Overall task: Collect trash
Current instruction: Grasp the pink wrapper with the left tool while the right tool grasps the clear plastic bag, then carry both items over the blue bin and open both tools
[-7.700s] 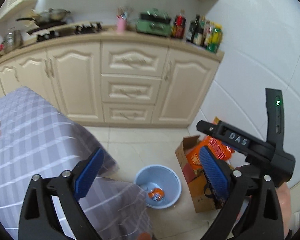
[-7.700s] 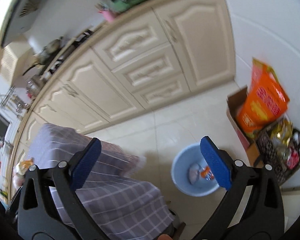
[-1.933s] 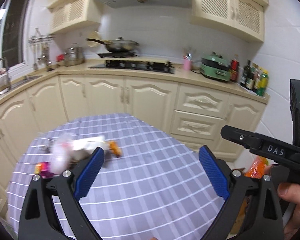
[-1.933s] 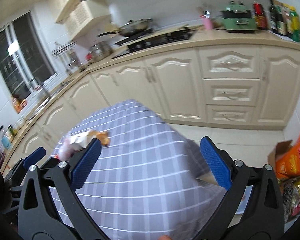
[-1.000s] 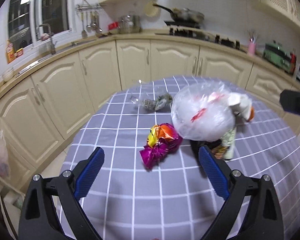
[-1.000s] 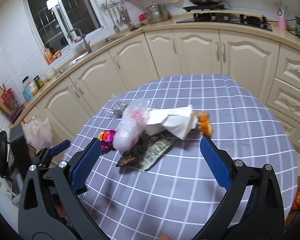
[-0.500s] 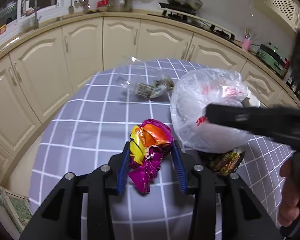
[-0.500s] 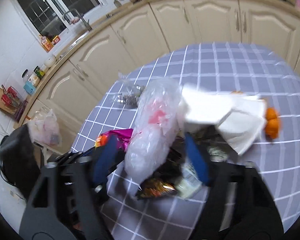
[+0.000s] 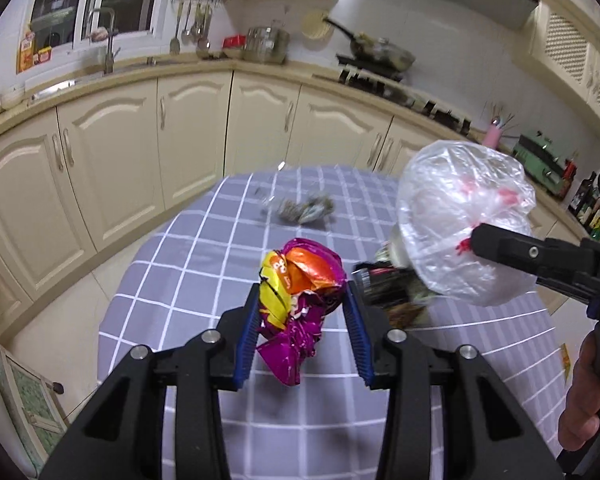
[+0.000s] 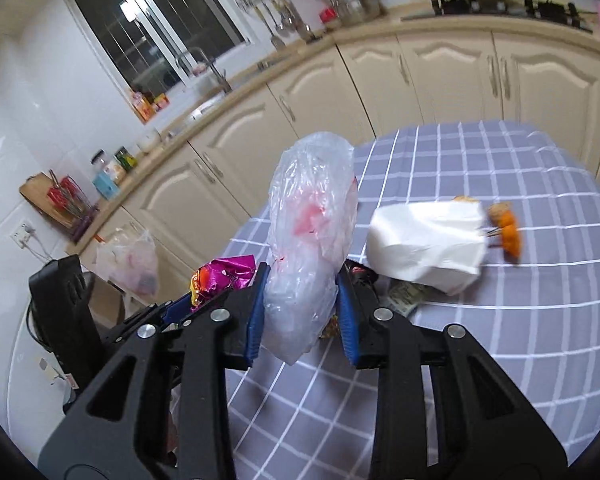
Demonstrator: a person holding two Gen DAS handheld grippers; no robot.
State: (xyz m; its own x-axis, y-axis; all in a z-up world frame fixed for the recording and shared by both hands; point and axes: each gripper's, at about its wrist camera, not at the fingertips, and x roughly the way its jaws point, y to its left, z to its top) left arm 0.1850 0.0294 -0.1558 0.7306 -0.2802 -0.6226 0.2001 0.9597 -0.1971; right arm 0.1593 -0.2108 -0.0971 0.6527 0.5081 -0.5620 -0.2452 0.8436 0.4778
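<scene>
Left gripper [image 9: 302, 316] fingers pinch the crumpled wrapper [image 9: 300, 296]. Right gripper [image 10: 300, 312] fingers are closing, squeezing the clear plastic bag [image 10: 310, 240]. Both loads hang above the counter [image 10: 520, 320].

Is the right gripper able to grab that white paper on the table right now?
Probably not: the right gripper is closing on the clear plastic bag, so it can't take the white paper beside it.

Black claw [image 9: 303, 320] — blue ribbed pads [image 9: 248, 330]
</scene>
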